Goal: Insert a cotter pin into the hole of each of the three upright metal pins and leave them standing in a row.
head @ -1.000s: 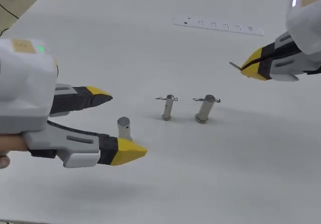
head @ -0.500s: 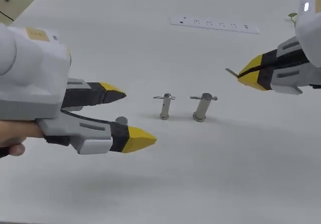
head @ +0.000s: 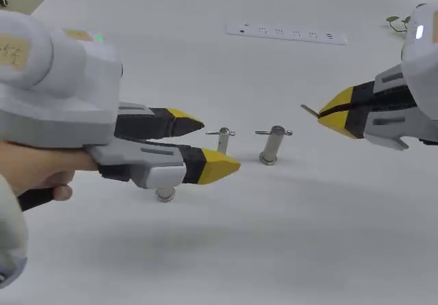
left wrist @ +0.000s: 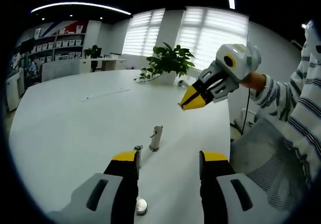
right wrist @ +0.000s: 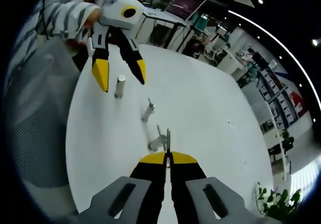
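Cotter pin (head: 309,110), thin steel wire, clamped in right gripper (head: 321,115), jaws together on it. Left gripper (head: 220,143) jaws apart, bare short silver metal pin (head: 165,194) between them, not clamped. Beyond its tips: fitted middle pin (head: 223,139), fitted end pin (head: 272,144). Third insertion pending: steady bare pin, align wire with hole.

Your white table (head: 308,236) holds three metal pieces standing upright near one another, the left pin (head: 164,195) closest to you, the middle pin (head: 223,141) and the right pin (head: 272,145) each crossed by a cotter pin (head: 264,133), and a white power strip (head: 286,33) lying well beyond them
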